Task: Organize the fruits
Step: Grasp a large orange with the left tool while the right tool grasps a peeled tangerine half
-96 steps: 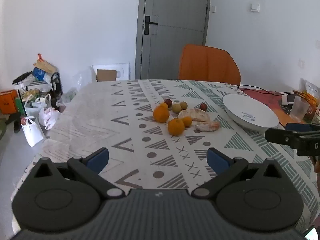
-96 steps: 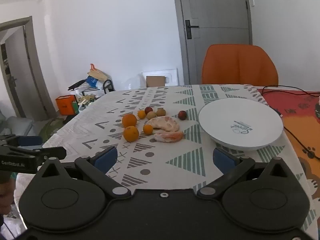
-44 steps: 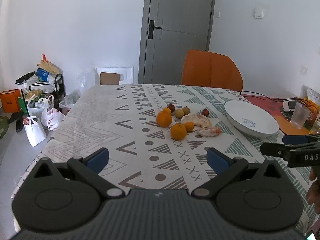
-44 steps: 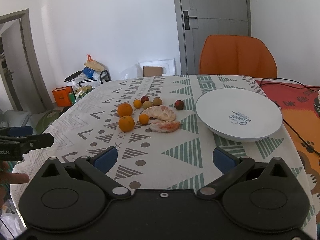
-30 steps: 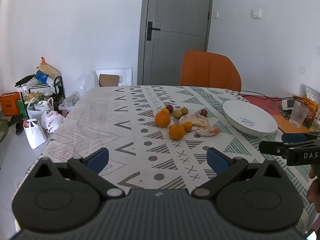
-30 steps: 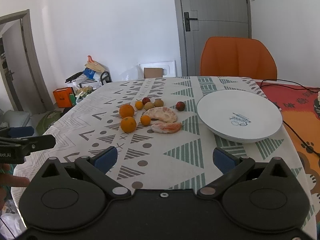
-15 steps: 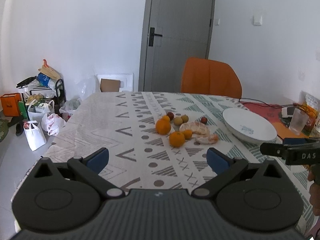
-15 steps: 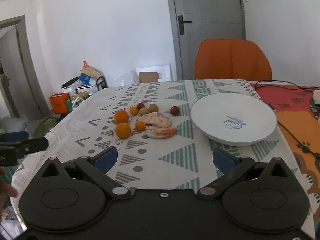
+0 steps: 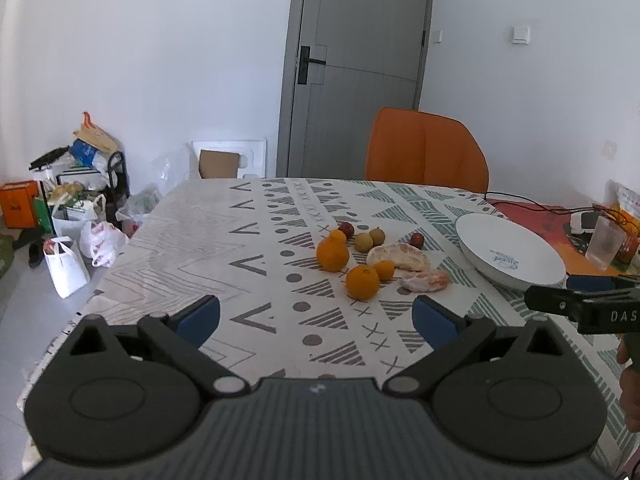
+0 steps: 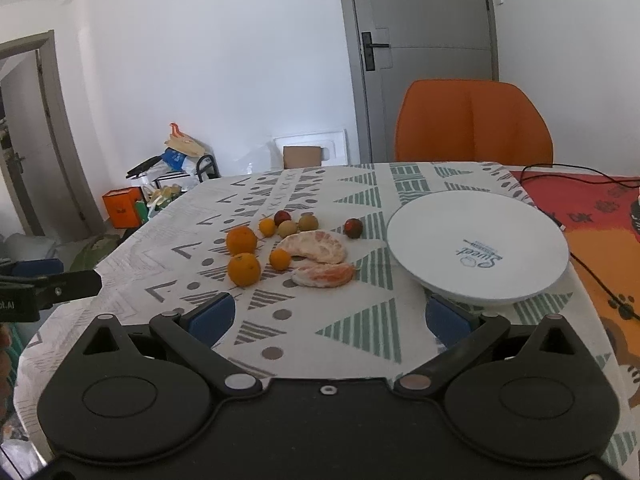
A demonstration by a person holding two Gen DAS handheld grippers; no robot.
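Note:
Several fruits lie together mid-table: two oranges [image 9: 362, 282] [image 10: 243, 269], small tangerines [image 10: 279, 259], two peeled citrus pieces [image 9: 398, 256] [image 10: 316, 246], small greenish fruits [image 10: 308, 222] and dark red ones [image 10: 353, 227]. An empty white plate [image 9: 508, 254] [image 10: 476, 248] stands to their right. My left gripper [image 9: 316, 316] is open and empty, held back over the table's near edge. My right gripper [image 10: 328, 314] is open and empty, near the plate's front rim. Each gripper shows at the edge of the other's view.
The patterned tablecloth [image 9: 256, 240] covers the table. An orange chair [image 9: 424, 152] stands behind it, a grey door beyond. An orange mat with cables and a plastic cup [image 9: 604, 242] lies at the right. Bags [image 9: 68, 264] and clutter sit on the floor left.
Both grippers have drawn back and shifted slightly, staying open and empty. The fruits and the plate have not moved.

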